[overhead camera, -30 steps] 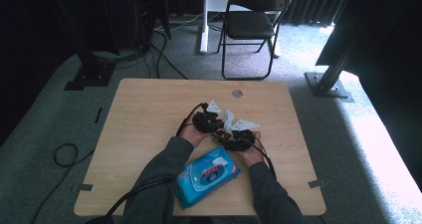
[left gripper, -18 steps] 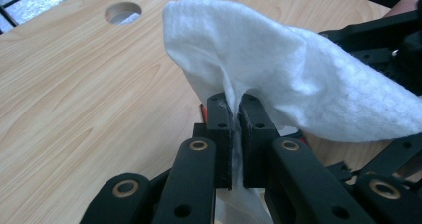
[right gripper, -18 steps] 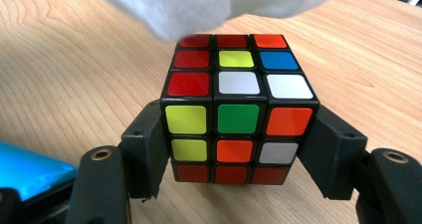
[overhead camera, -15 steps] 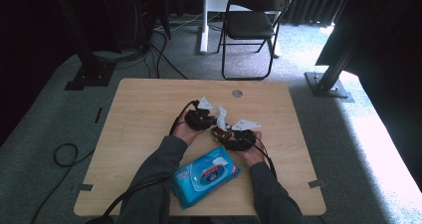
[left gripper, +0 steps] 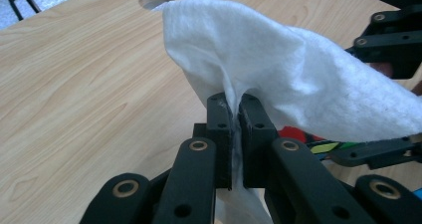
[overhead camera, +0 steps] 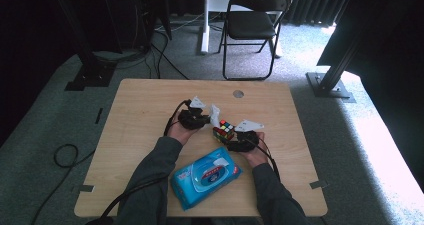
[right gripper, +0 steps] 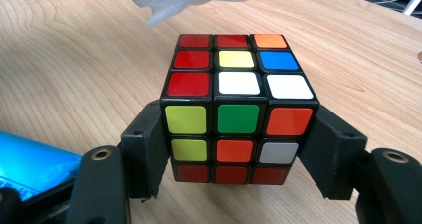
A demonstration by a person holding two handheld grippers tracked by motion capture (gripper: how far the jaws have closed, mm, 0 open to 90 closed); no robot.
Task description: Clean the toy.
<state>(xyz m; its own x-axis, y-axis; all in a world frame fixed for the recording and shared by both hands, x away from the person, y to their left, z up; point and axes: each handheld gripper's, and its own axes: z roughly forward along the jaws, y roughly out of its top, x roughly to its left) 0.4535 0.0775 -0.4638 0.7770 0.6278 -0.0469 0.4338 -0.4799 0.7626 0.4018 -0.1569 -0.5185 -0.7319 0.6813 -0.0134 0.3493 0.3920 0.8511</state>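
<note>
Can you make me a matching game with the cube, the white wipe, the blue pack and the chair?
Things:
1. cube
2. white wipe
3. blue pack
4. chair

Places:
A. on the floor beyond the table
B. pinched in the left tool
C. flat on the table near the person
D. between the jaws of the right tool

Pairs: 1-D, 2-B, 3-C, 4-A

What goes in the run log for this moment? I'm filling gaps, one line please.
left gripper: shut on white wipe | right gripper: shut on puzzle cube | wipe pack: near table edge
</note>
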